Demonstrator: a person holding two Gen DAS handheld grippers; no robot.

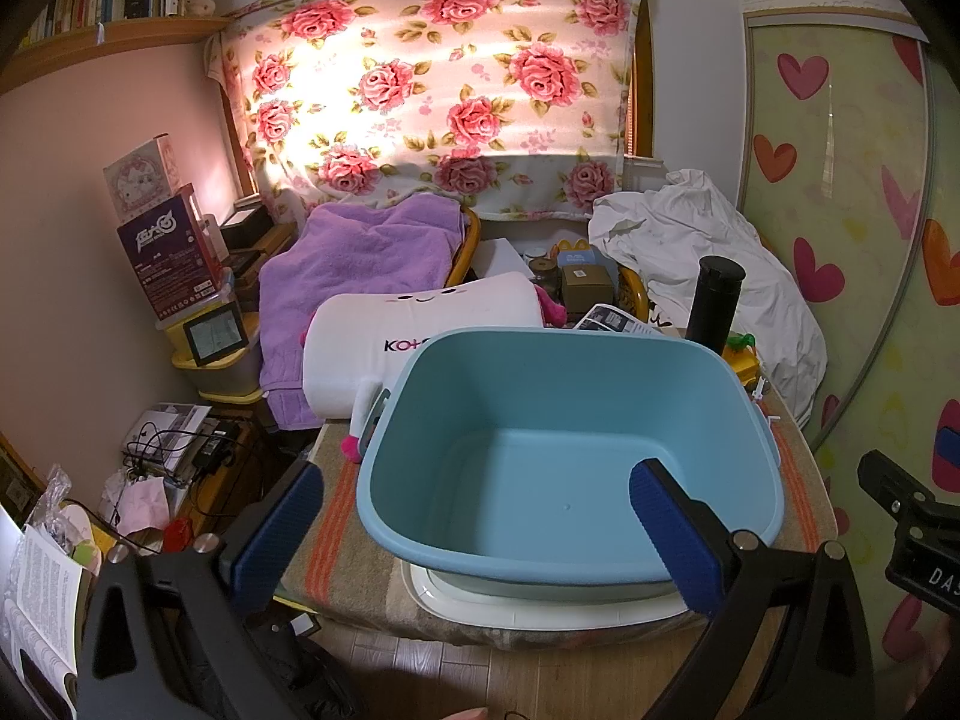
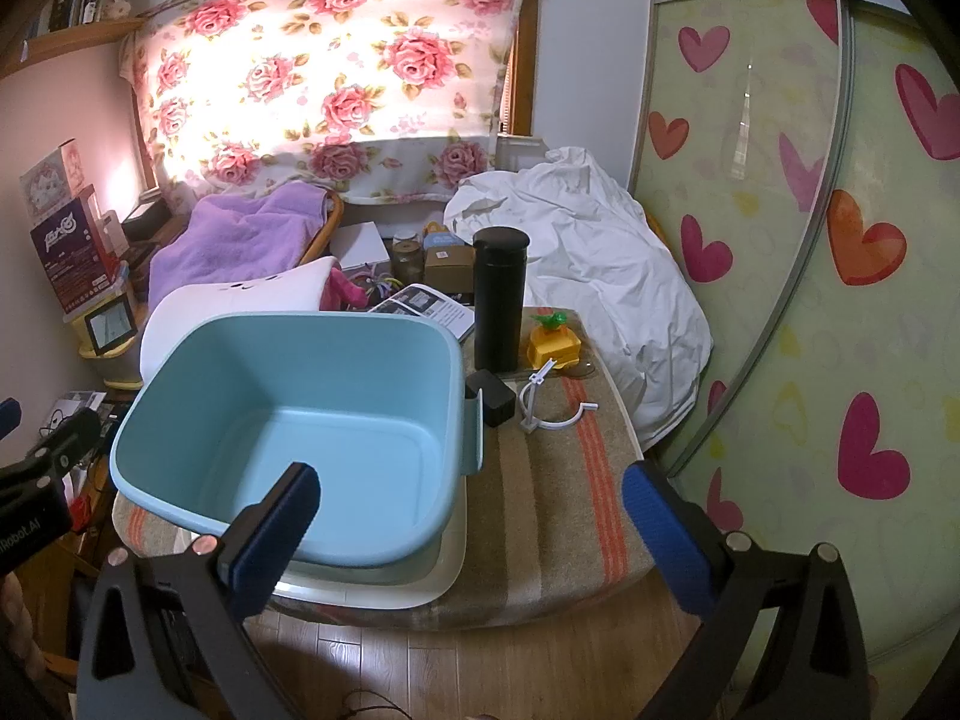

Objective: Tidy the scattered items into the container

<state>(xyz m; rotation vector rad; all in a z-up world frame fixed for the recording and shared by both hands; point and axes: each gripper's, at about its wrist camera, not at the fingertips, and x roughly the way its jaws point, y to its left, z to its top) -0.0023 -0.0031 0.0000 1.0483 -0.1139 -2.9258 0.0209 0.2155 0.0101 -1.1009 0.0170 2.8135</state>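
Both tools, left tool [image 1: 477, 531] and right tool [image 2: 471, 519], gape wide, empty; we next reach right of the empty blue tub [image 2: 288, 420] for the black flask [image 2: 499, 300].

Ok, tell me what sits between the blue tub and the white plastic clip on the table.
In the right wrist view, a small black box sits there, right beside the blue tub, with the white plastic clip just past it on the striped cloth.

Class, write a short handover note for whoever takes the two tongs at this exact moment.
Left tongs: open, empty, over the blue tub.
Right tongs: open, empty, at the tub's right front corner.
Tub is empty. Black flask, small black box, yellow toy and white plastic clip sit on the striped mat to its right.
Done: nothing. Left: all four.
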